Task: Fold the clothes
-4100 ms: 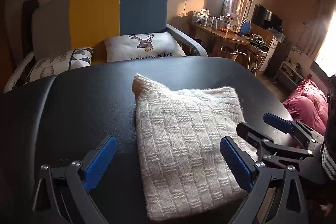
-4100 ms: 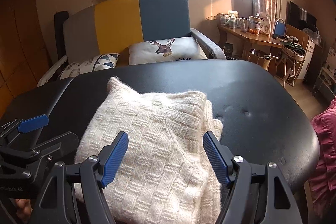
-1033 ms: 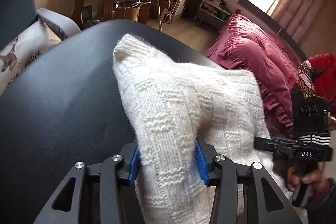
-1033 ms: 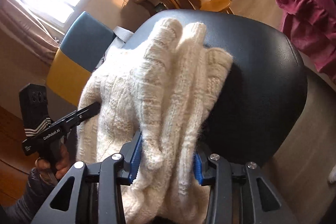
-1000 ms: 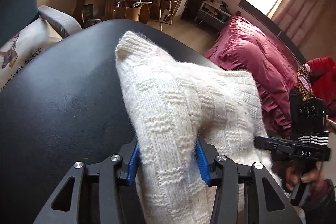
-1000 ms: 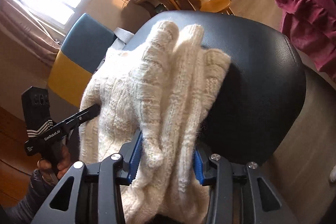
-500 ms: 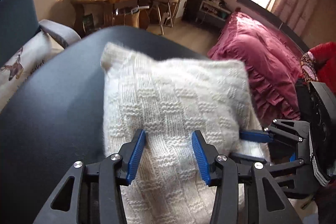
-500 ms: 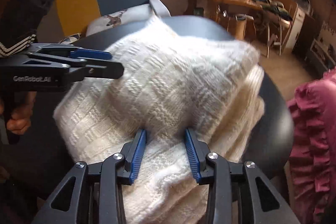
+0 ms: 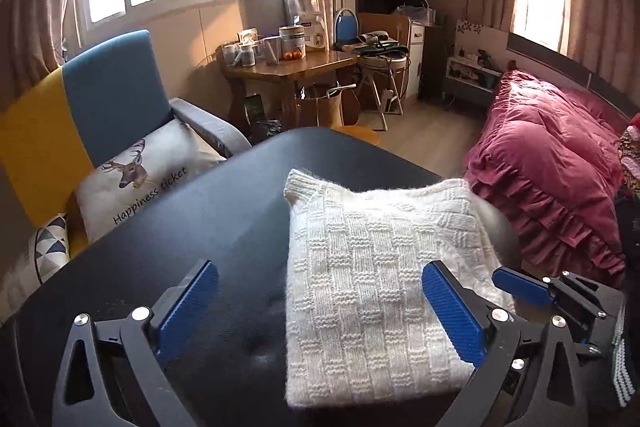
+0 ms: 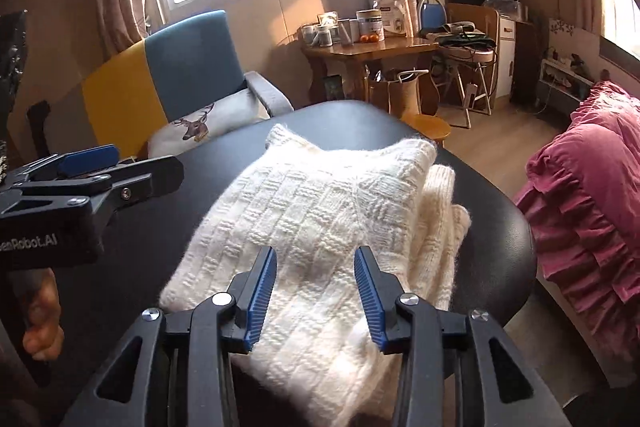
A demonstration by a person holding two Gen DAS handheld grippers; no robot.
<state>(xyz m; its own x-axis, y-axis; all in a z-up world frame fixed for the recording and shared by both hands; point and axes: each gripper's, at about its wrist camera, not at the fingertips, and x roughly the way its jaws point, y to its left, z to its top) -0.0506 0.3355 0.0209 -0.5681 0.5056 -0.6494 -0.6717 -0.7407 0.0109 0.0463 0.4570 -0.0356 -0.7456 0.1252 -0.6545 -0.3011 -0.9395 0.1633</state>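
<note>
Between the spread jaws of the left gripper point(image 9: 320, 311) lies part of the folded white sweater point(image 9: 372, 279), flat on the black table point(image 9: 192, 223), its left edge inside the gap. Under the right gripper point(image 10: 316, 289), whose jaws stand apart and hold nothing, the sweater's stacked layers show at its right side.
</note>
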